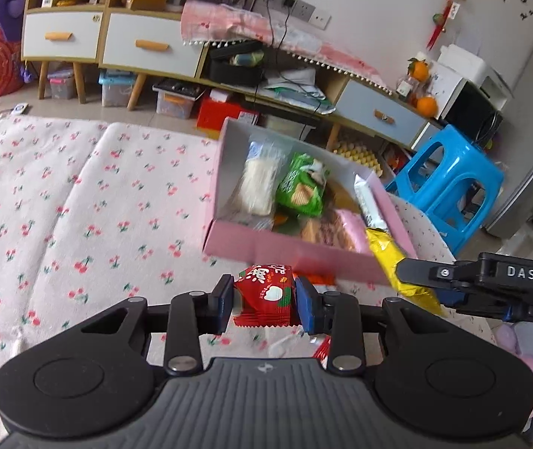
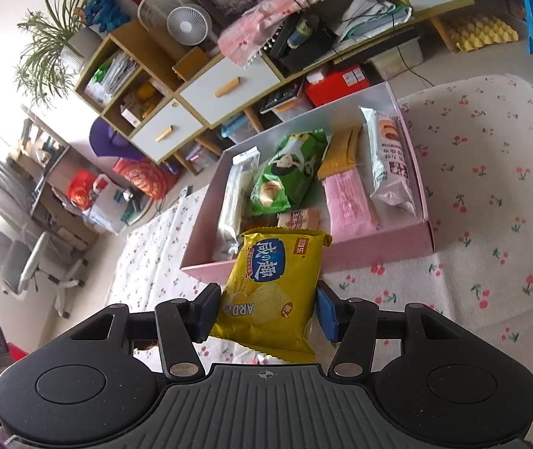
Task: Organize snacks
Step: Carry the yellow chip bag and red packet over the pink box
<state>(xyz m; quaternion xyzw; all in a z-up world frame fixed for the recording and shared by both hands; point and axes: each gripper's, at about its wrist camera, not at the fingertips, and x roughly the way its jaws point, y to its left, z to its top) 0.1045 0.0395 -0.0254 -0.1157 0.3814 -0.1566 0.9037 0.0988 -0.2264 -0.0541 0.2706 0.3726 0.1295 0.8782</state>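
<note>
A pink box (image 1: 266, 249) (image 2: 397, 241) holding several snack packets sits on a cherry-print cloth. My left gripper (image 1: 264, 303) is shut on a red snack packet (image 1: 266, 292), held just in front of the box's near wall. My right gripper (image 2: 266, 308) is shut on a yellow cracker packet (image 2: 274, 284), its top edge over the box's near wall. In the left wrist view the right gripper (image 1: 416, 280) comes in from the right with the yellow packet (image 1: 390, 258) at the box's near right corner.
Inside the box lie a green packet (image 2: 285, 176), a pink packet (image 2: 345, 202), a white packet (image 2: 390, 157) and others. A blue plastic stool (image 1: 450, 183) stands beyond the box. Cabinets with drawers (image 1: 139, 43) line the wall behind.
</note>
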